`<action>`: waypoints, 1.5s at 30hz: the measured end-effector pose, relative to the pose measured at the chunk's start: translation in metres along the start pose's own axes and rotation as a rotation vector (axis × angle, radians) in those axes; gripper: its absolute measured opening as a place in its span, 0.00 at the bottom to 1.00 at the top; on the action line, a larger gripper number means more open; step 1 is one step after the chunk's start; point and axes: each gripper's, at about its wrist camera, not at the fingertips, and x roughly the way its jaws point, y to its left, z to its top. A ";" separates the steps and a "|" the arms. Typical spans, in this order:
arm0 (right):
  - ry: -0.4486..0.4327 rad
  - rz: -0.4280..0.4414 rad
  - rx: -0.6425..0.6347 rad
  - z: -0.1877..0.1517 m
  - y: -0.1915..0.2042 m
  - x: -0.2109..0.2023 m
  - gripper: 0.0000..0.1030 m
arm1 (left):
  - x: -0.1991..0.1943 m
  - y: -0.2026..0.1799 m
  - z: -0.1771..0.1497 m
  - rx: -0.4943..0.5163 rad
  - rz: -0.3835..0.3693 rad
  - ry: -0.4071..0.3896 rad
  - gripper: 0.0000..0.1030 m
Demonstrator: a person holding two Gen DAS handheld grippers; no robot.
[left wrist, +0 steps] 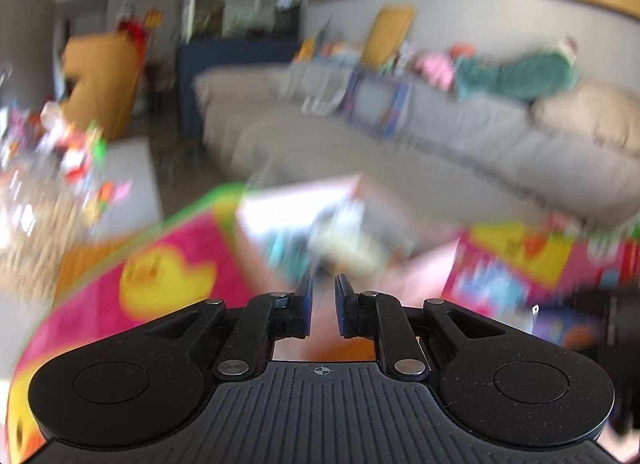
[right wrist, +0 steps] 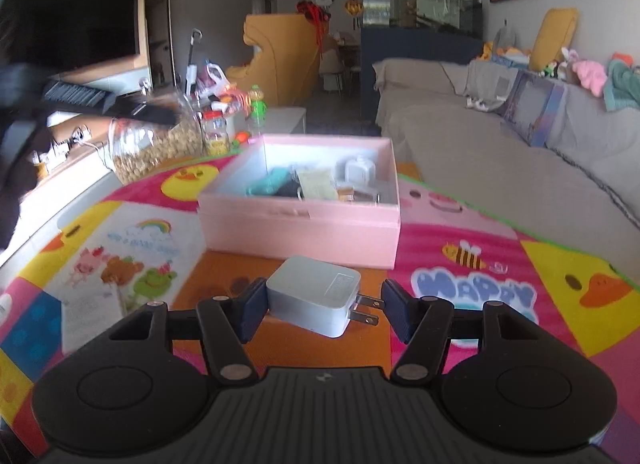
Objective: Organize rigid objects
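Note:
A pink open box (right wrist: pixel 298 225) stands on the colourful play mat (right wrist: pixel 460 223) and holds several small items, among them a teal object (right wrist: pixel 268 183) and a white charger (right wrist: pixel 360 169). A grey plug adapter (right wrist: pixel 312 296) lies on the mat just before the box, between the open fingers of my right gripper (right wrist: pixel 322 310); its prongs point right. In the blurred left wrist view, my left gripper (left wrist: pixel 322 284) hovers near the pink box (left wrist: pixel 312 219), jaws narrowly apart with nothing seen between them.
A glass jar of nuts (right wrist: pixel 160 143), a small jar (right wrist: pixel 216 129) and a green bottle (right wrist: pixel 258 103) stand at the mat's far left. A grey sofa (right wrist: pixel 500 143) runs along the right. The left gripper (right wrist: pixel 80 97) shows blurred at the left.

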 end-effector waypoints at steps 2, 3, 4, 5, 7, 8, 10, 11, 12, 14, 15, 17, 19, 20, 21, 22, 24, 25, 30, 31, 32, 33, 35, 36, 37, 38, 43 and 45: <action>0.025 0.008 -0.009 -0.003 0.003 0.012 0.55 | -0.008 0.012 -0.027 -0.043 0.043 0.074 0.14; 0.032 0.004 -0.016 -0.003 0.005 0.017 0.55 | -0.013 0.019 -0.039 -0.072 0.068 0.107 0.14; 0.042 0.007 -0.021 -0.004 0.008 0.021 0.55 | -0.020 0.025 -0.049 -0.103 0.087 0.132 0.15; 0.051 0.008 -0.023 -0.004 0.009 0.026 0.56 | -0.027 0.030 -0.058 -0.132 0.092 0.148 0.15; 0.063 0.003 -0.028 -0.003 0.014 0.031 0.56 | -0.045 0.045 -0.076 -0.192 0.079 0.171 0.15; 0.066 0.007 -0.026 -0.002 0.017 0.032 0.56 | -0.052 0.050 -0.083 -0.219 0.071 0.179 0.15; 0.055 0.064 -0.037 0.000 0.027 0.027 0.63 | -0.060 0.056 -0.093 -0.254 0.055 0.198 0.15; 0.046 0.116 -0.052 0.000 0.034 0.022 0.70 | -0.062 0.059 -0.097 -0.261 0.058 0.204 0.15; 0.043 0.172 -0.069 0.001 0.041 0.018 0.72 | -0.062 0.061 -0.100 -0.266 0.070 0.207 0.15; 0.055 0.300 -0.107 0.001 0.060 0.014 0.73 | -0.060 0.069 -0.104 -0.293 0.099 0.210 0.15; 0.074 0.371 -0.123 0.001 0.072 0.015 0.73 | -0.057 0.071 -0.104 -0.313 0.113 0.207 0.15; 0.112 0.476 -0.155 0.001 0.094 0.019 0.73 | -0.056 0.074 -0.104 -0.336 0.127 0.195 0.15; 0.140 0.520 -0.195 0.001 0.117 0.027 0.73 | -0.056 0.073 -0.103 -0.332 0.117 0.176 0.15; 0.153 0.517 -0.220 0.000 0.128 0.032 0.73 | -0.057 0.071 -0.103 -0.326 0.110 0.170 0.15; 0.163 0.507 -0.239 0.000 0.137 0.038 0.73 | -0.057 0.070 -0.103 -0.318 0.106 0.165 0.15; 0.177 0.501 -0.251 -0.001 0.145 0.045 0.73 | -0.057 0.069 -0.102 -0.307 0.105 0.162 0.15; 0.213 0.511 -0.253 -0.002 0.154 0.056 0.73 | -0.057 0.066 -0.101 -0.287 0.110 0.157 0.15; 0.224 0.519 -0.256 -0.004 0.156 0.059 0.73 | -0.057 0.066 -0.101 -0.282 0.114 0.155 0.15; 0.156 0.480 -0.232 0.000 0.141 0.039 0.68 | -0.051 0.066 -0.096 -0.291 0.119 0.144 0.15; 0.130 0.466 -0.206 0.005 0.130 0.033 0.68 | -0.049 0.064 -0.095 -0.288 0.112 0.142 0.15; 0.102 0.440 -0.179 0.009 0.119 0.027 0.68 | -0.047 0.061 -0.092 -0.280 0.101 0.140 0.15; 0.066 0.402 -0.148 0.015 0.104 0.020 0.68 | -0.044 0.056 -0.091 -0.270 0.085 0.138 0.15; -0.007 0.298 -0.084 0.022 0.072 0.006 0.68 | -0.038 0.043 -0.087 -0.238 0.040 0.137 0.15; -0.037 0.232 -0.061 0.024 0.057 0.001 0.68 | -0.034 0.035 -0.086 -0.215 0.014 0.140 0.15; -0.059 0.161 -0.045 0.024 0.042 -0.003 0.68 | -0.030 0.027 -0.084 -0.190 -0.010 0.146 0.15; -0.069 0.094 -0.035 0.021 0.028 -0.005 0.68 | -0.025 0.018 -0.083 -0.167 -0.031 0.152 0.15; 0.015 -0.111 -0.008 -0.010 -0.014 0.011 0.68 | 0.002 -0.022 -0.079 -0.086 -0.113 0.185 0.15; 0.060 -0.083 0.014 -0.022 -0.017 0.019 0.68 | 0.010 -0.033 -0.079 -0.064 -0.130 0.206 0.15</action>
